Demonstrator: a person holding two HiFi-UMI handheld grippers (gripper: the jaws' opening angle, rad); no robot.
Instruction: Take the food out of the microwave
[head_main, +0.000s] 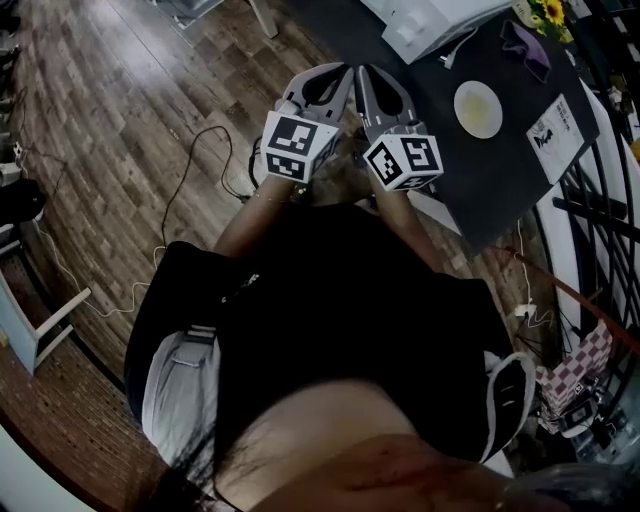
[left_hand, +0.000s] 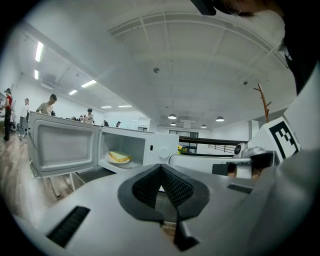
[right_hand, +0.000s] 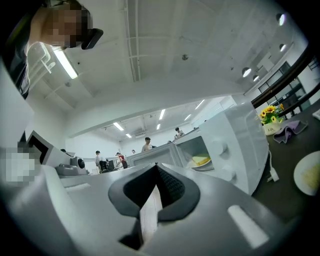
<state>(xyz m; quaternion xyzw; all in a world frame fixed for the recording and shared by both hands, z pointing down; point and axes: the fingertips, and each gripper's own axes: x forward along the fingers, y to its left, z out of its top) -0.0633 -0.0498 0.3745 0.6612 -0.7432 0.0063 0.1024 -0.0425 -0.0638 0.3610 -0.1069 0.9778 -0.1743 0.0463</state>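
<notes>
The white microwave stands with its door swung open to the left. Inside, a sandwich lies on a white plate. The right gripper view shows the same microwave from the side, with the food just visible in its opening. In the head view the microwave sits at the far end of a black table. My left gripper and right gripper are held side by side in front of the body, well short of the microwave. Both are shut and hold nothing.
On the black table lie an empty white plate, a printed card, a purple cloth and a pot of sunflowers. Cables trail over the wooden floor. A black railing runs at the right. People stand in the background.
</notes>
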